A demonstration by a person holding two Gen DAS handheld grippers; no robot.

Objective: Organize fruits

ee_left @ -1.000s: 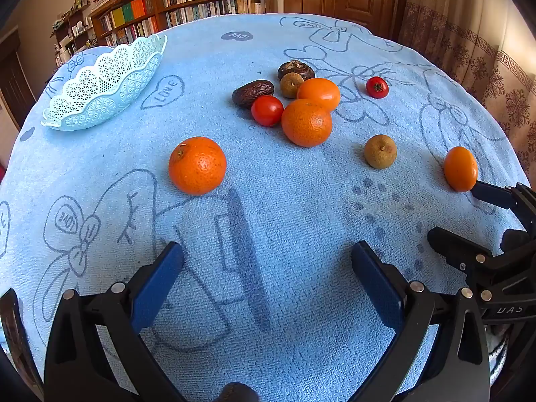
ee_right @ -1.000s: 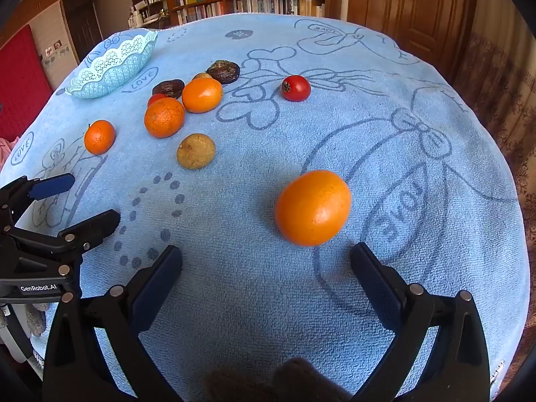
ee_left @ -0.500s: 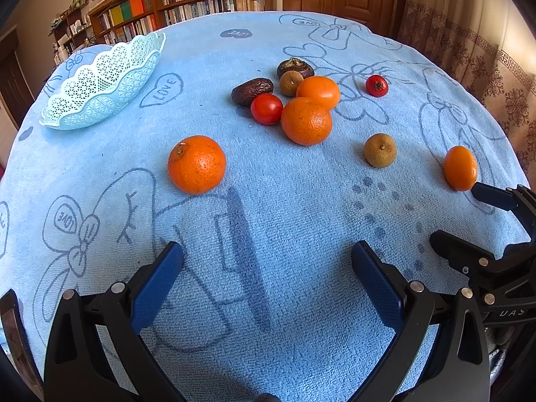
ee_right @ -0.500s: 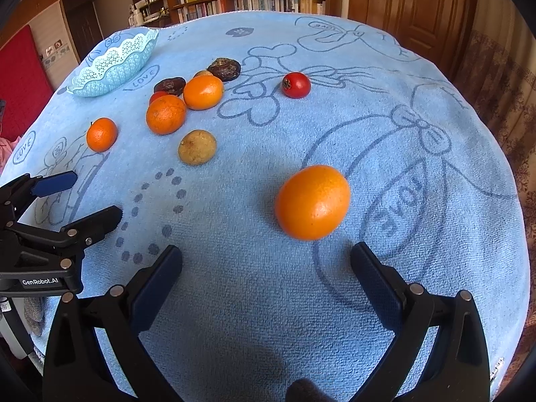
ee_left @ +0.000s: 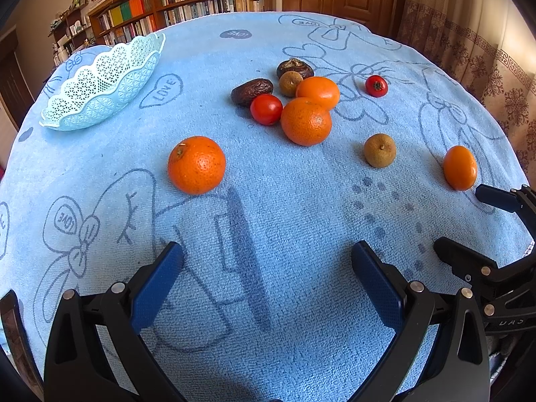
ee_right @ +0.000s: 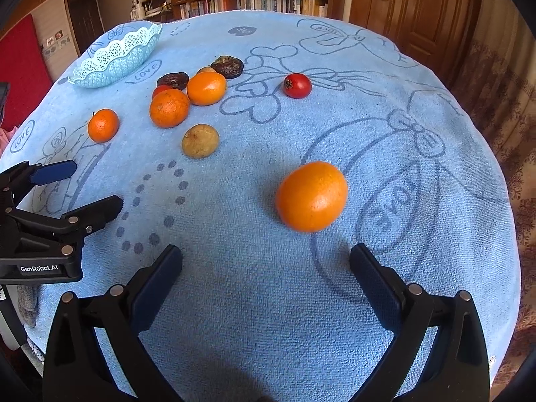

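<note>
Right wrist: jaws spread wide, orange (ee_right: 311, 197) on cloth just ahead.

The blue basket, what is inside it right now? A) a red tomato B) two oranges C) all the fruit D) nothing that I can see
D: no fruit shows in the lacy basket, though its floor is hidden; the oranges, such as this orange, the tomato and the rest lie out on the blue cloth, apart from it.
</note>
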